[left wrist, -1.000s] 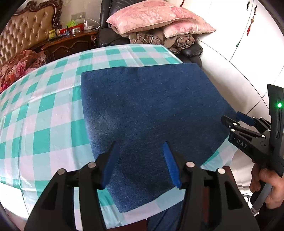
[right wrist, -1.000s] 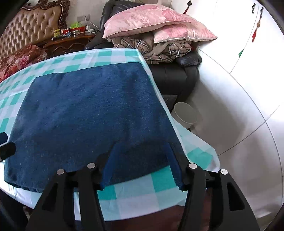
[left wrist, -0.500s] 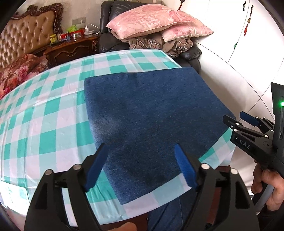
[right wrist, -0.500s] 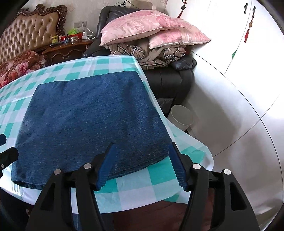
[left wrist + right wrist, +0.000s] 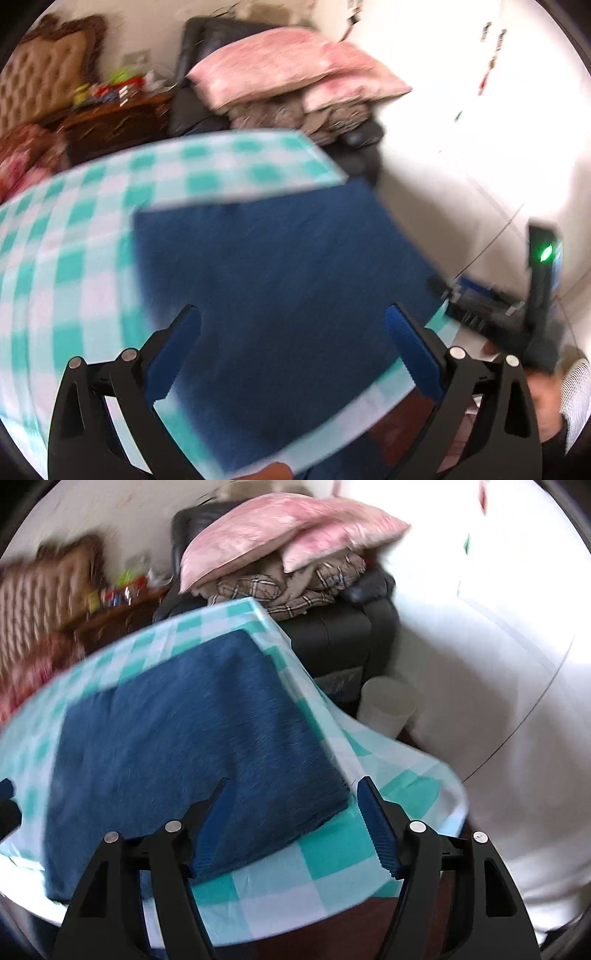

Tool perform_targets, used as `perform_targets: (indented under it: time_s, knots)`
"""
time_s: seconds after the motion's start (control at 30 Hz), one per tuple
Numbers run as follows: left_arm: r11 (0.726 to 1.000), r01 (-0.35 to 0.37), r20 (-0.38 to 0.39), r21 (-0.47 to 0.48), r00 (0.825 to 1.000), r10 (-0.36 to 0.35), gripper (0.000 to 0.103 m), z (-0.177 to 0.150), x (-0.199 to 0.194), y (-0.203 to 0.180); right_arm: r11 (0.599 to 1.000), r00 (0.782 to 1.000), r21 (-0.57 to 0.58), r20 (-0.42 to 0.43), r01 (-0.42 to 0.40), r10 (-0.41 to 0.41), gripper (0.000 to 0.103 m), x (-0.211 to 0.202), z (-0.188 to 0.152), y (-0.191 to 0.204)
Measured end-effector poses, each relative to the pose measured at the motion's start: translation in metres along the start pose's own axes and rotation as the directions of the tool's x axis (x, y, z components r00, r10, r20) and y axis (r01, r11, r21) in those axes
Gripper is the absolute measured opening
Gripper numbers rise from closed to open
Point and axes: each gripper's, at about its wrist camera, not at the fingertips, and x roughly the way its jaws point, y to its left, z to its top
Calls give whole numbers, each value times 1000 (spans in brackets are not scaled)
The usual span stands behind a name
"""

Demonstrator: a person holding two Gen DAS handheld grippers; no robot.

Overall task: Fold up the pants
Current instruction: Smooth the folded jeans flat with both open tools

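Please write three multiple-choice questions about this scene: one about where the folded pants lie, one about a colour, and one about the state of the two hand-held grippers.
1. Where do the folded pants lie?
A. on the checked tablecloth
B. on the black armchair
C. on the floor

2. What colour are the pillows stacked on the armchair?
A. green
B. pink
C. yellow

3. How are the left hand-held gripper and right hand-held gripper?
A. both shut on the pants
B. one holds a pillow
C. both open, nothing gripped

Answers: A, cloth surrounds the pants; B, both plainly pink; C, the pads stand apart, having just been opening.

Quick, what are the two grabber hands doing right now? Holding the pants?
Left gripper: open, just widened, holding nothing; folded pants lie below.
Right gripper: open, just widened, holding nothing.
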Motion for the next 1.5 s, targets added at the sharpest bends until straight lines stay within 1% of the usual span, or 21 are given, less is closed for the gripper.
perform_targets:
  time_s: [0.03,0.1,0.2,0.3,0.33,0.4,0.43,0.47,0.53,0.63,0.73,0.77,0.83,0.87,0.9,0.93,1.07,1.2,1.3,1.37,1.5]
  knots:
    - [1000,25,11,5,1000,-25,98,12,5,-5,999,1000,28,-8,-21,21,66,6,3,-7]
    - [993,117,0,16,993,-117,80,46,28,-19,995,998,72,-20,-63,65,58,13,6,-16]
    - [984,171,-52,45,984,-168,59,86,74,-46,993,996,85,-36,-80,83,47,24,10,-22]
    - [983,165,-130,76,979,-154,44,116,126,-75,993,994,61,-41,-104,106,33,26,10,-19]
    - [983,161,-162,85,976,-146,42,121,143,-82,993,993,49,-52,-103,106,32,28,9,-17]
    - [985,128,-217,115,971,-101,28,131,179,-96,995,994,31,-61,-92,94,30,30,9,-16]
    - [985,97,-230,142,971,-63,26,132,192,-101,996,994,22,-66,-86,87,29,31,9,-16]
    - [987,65,-276,150,961,-22,21,130,212,-104,997,994,13,-69,-79,80,28,31,8,-15]
    - [990,56,-317,126,948,-13,21,126,233,-101,998,995,-5,-75,-63,62,28,32,6,-13]
    - [990,55,-299,131,954,-13,20,125,243,-100,998,995,-14,-75,-64,63,28,33,4,-14]
    - [988,91,-264,121,963,-56,20,128,229,-94,998,995,-26,-79,-57,55,28,33,4,-12]
    - [989,91,-247,116,967,-60,21,128,219,-92,998,996,-32,-77,-54,52,28,33,3,-11]
    - [993,53,-187,109,982,-32,34,126,189,-79,998,996,-34,-73,-57,55,28,33,2,-11]
    - [993,14,-153,121,988,5,50,118,170,-70,998,996,-33,-71,-60,58,28,32,2,-11]
    - [992,-18,-127,128,991,34,60,109,152,-60,998,996,-34,-70,-62,59,28,32,2,-12]
    - [991,-36,-116,128,992,51,64,101,141,-53,997,996,-36,-69,-62,59,28,31,2,-12]
    - [972,-199,-95,121,973,211,82,55,91,-17,998,997,-46,-59,-53,50,28,22,3,-10]
    - [965,-250,-91,82,962,257,101,14,52,6,996,999,-73,-31,-41,39,35,-2,0,0]
    - [956,-287,-92,56,952,291,101,-12,28,14,993,998,-96,-11,-62,61,52,-21,-5,10]
    - [959,-283,-93,17,954,283,101,-23,13,19,991,998,-117,0,-60,60,55,-28,-7,18]
    - [946,-323,-63,13,944,323,101,-40,-14,15,983,998,-175,-11,-57,56,57,-30,-6,39]
